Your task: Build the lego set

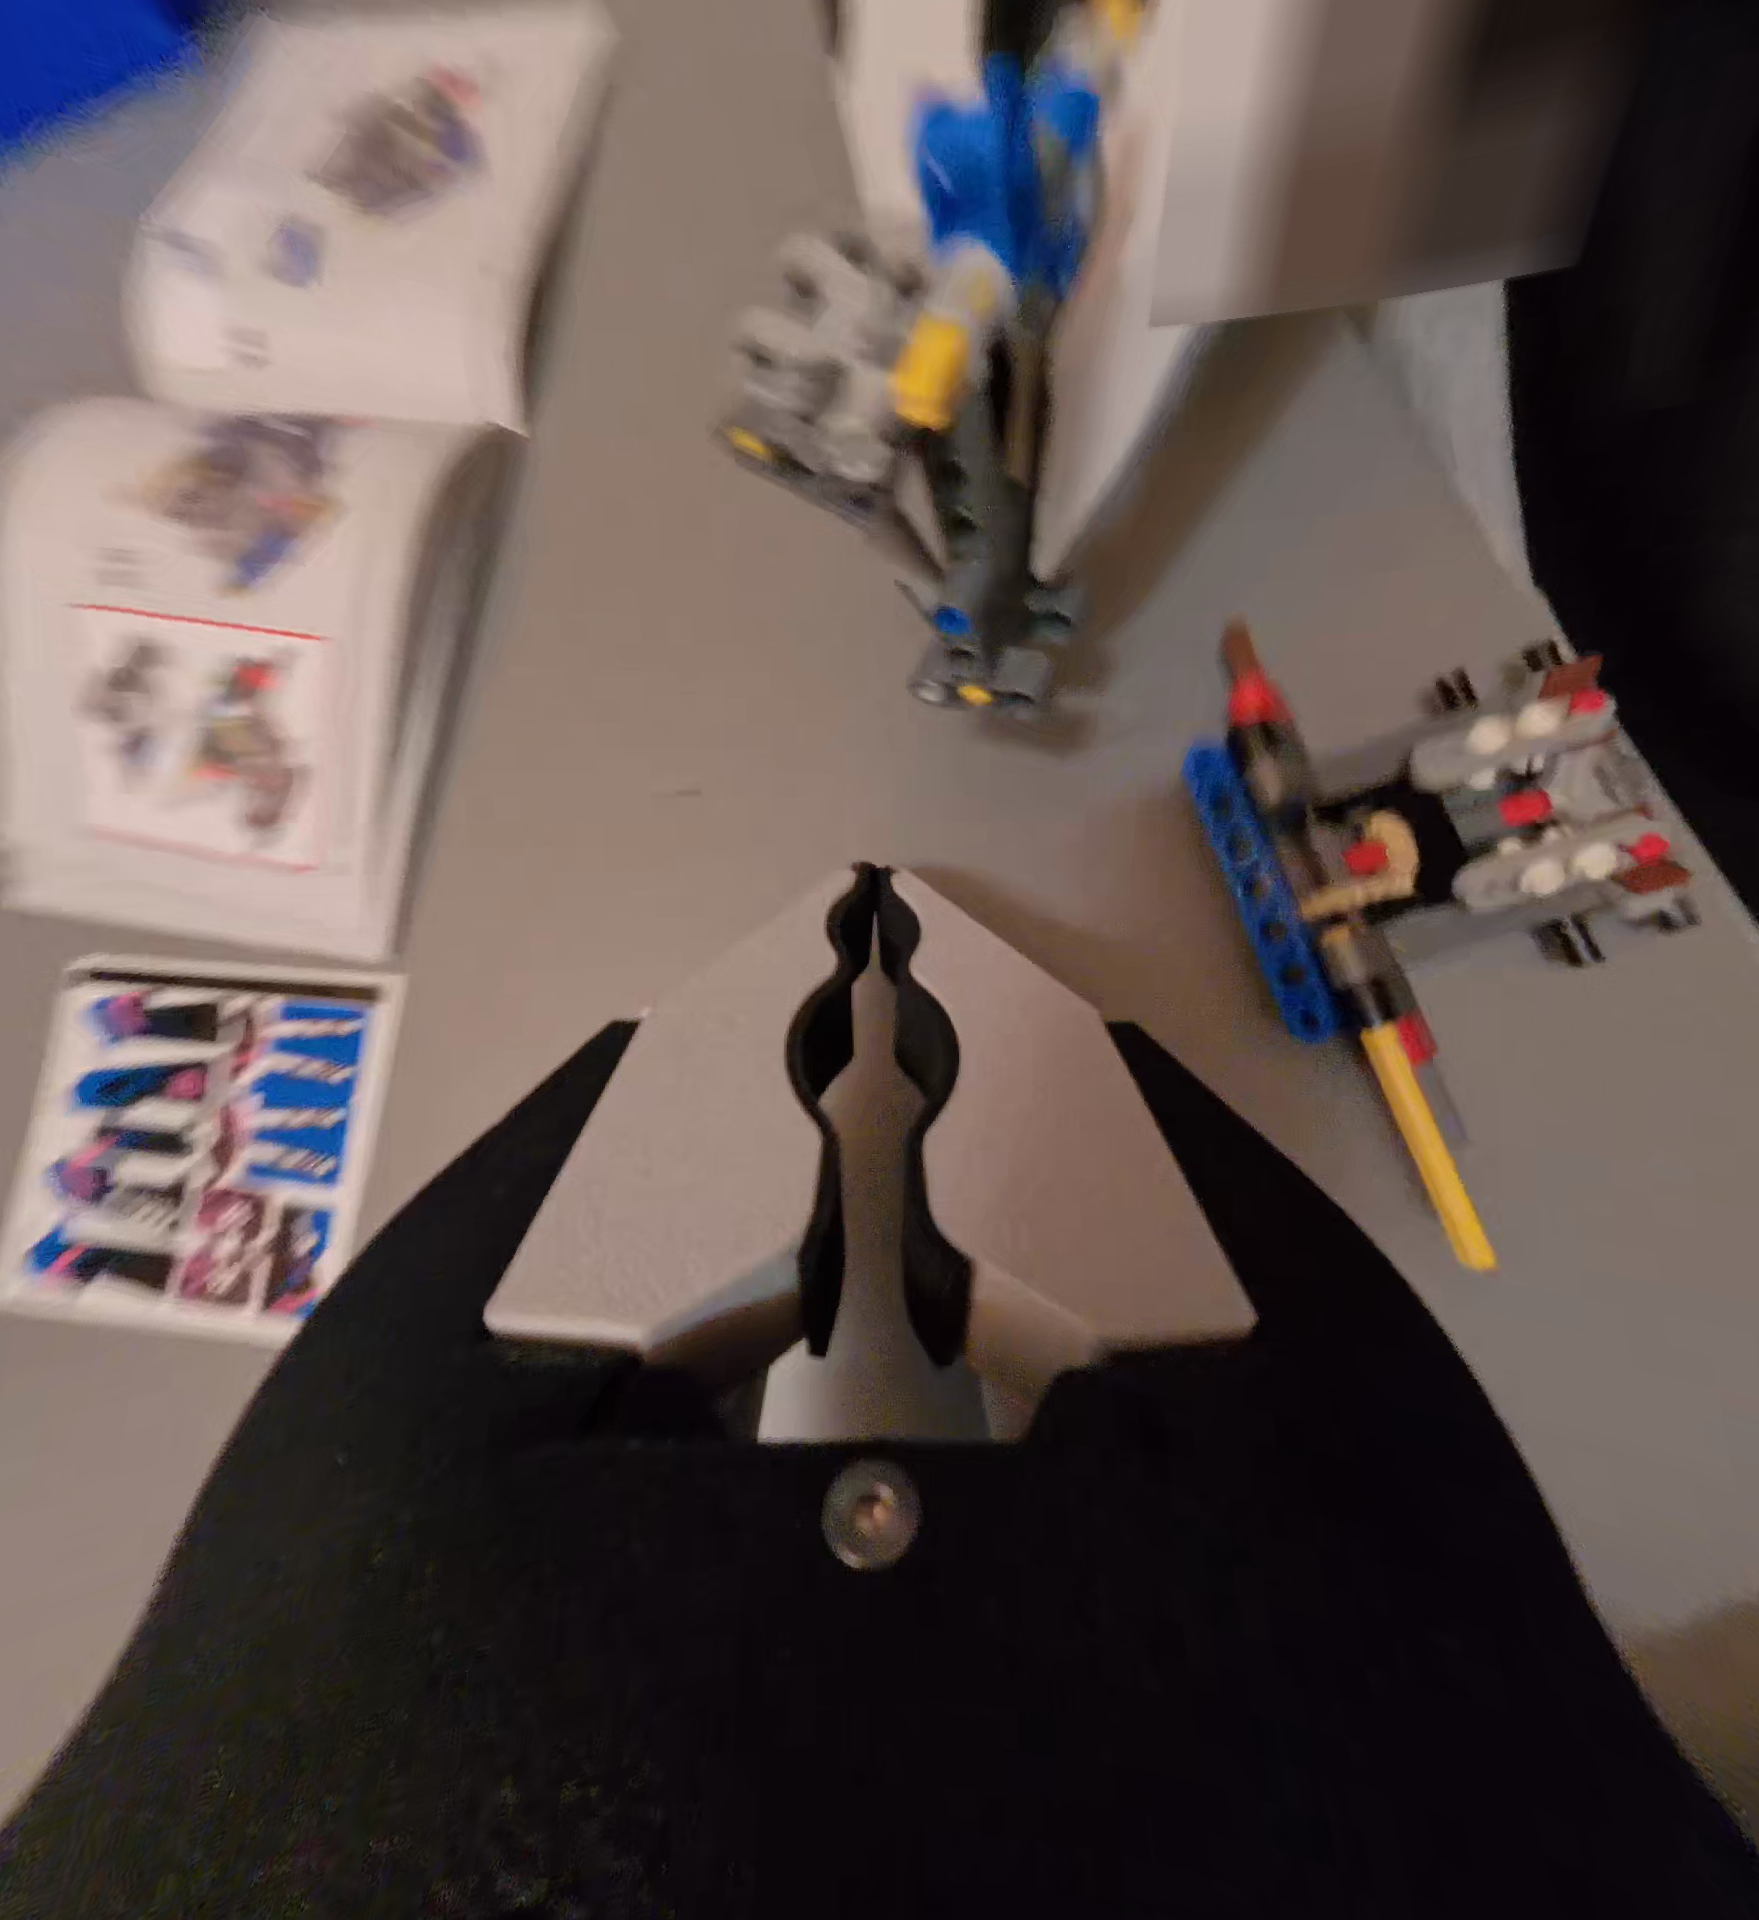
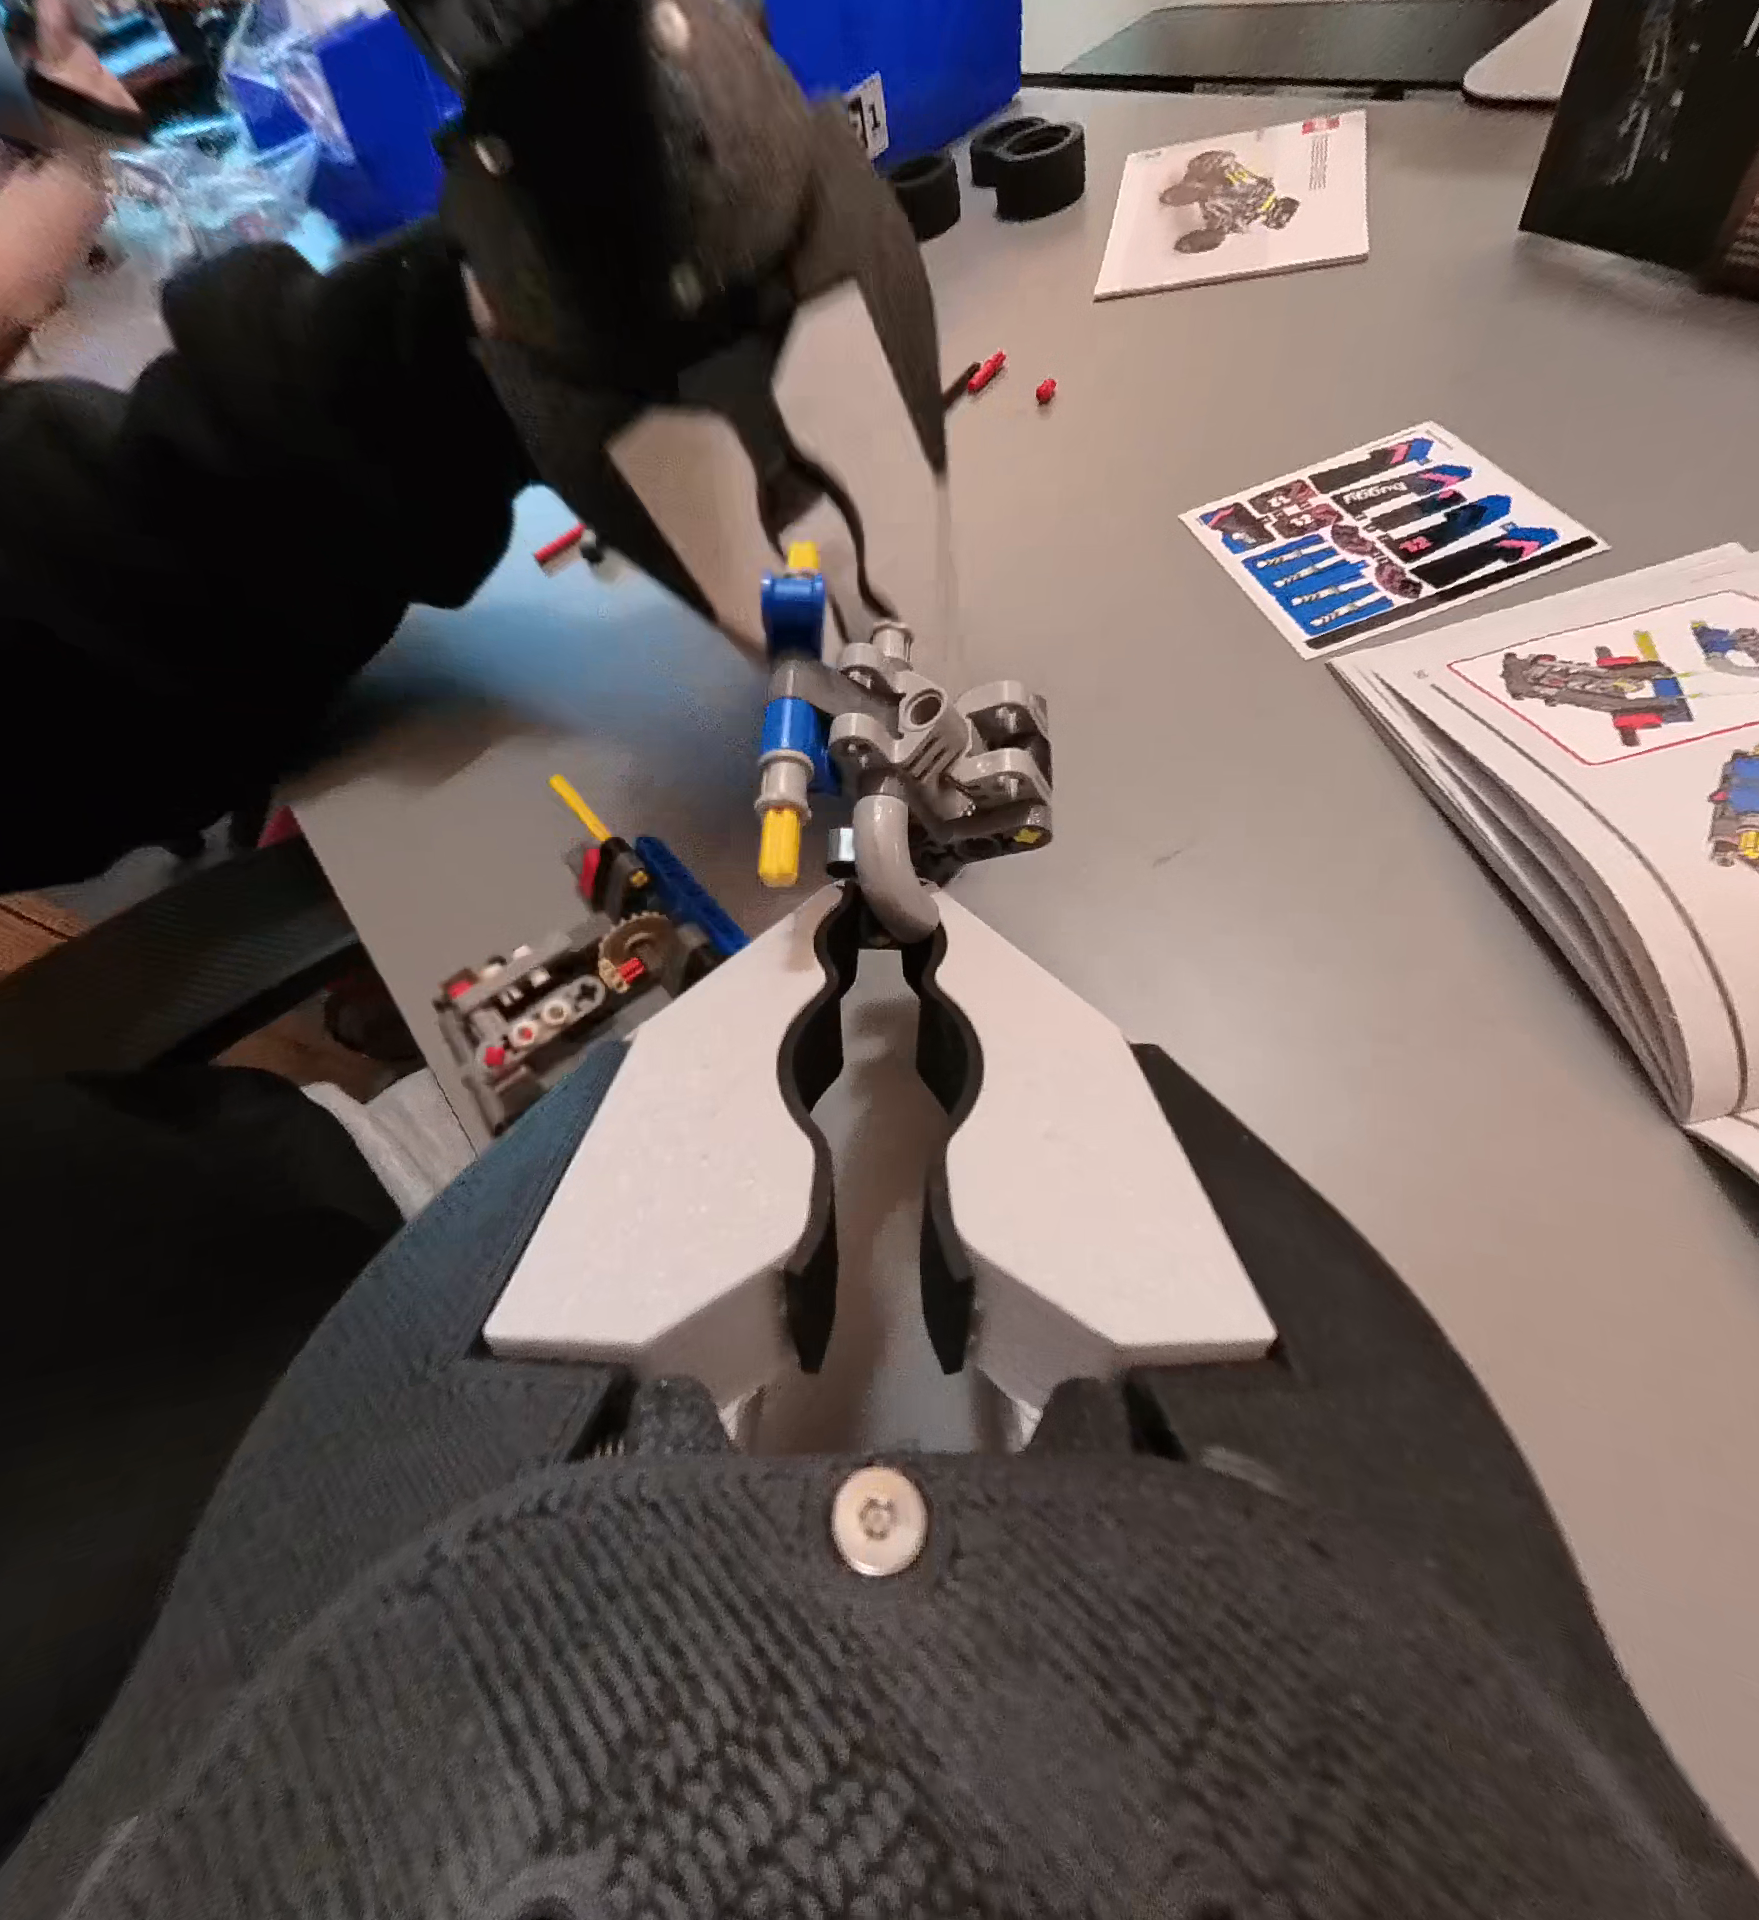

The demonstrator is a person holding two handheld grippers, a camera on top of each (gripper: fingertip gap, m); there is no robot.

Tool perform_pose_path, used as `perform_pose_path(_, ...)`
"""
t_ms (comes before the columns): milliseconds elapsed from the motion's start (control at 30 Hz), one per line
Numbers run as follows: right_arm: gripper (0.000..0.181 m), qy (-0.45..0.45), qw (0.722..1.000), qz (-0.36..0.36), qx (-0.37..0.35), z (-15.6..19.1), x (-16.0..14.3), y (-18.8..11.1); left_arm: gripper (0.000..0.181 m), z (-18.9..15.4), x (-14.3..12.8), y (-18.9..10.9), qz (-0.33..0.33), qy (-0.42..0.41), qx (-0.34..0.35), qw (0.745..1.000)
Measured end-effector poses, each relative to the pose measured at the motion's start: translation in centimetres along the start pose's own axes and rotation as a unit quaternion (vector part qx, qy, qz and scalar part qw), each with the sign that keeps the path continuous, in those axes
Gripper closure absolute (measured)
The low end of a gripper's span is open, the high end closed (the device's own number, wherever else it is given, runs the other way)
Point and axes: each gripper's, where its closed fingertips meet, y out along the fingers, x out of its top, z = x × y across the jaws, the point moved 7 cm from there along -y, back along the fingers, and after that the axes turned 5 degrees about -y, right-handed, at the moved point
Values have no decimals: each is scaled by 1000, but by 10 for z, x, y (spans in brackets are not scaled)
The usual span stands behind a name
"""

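Step in hand, as judged: sub-assy handling, mid-build.

R gripper (image 2: 880, 920): clamped on curved grey piece at near end of grey/blue assembly (image 2: 906, 738), which sits at 12 o'clock of its tips, on or just above table (image 2: 1270, 1039); can't tell which.

L gripper (image 1: 870, 873): tips closed together, empty, over bare table. In R view it hangs at 11 o'clock, tips near assembly's blue end.

Second assembly (image 1: 1415, 873): at 2 o'clock in L view, near table edge.

Open manual (image 2: 1633, 790) at 3 o'clock in R view; sticker sheet (image 2: 1394, 535) beyond it.

Next, likely: L opens, braces blue end; check manual step
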Motion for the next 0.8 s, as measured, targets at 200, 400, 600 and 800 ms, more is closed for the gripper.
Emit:
perform_pose_path(200,175,-24,1000,-2,10,7,0,4,177,-50,4,-48,-61,-16,59,996)
perform_pose_path(400,176,-62,997,1,50,16,6,16,164,-114,-4,-32,-22,-20,135,990)
perform_pose_path(600,176,-66,993,20,98,25,7,29,155,-122,-9,-14,28,54,221,973)
perform_pose_path(800,175,-75,992,26,98,27,8,27,160,-113,-17,-8,75,79,236,966)
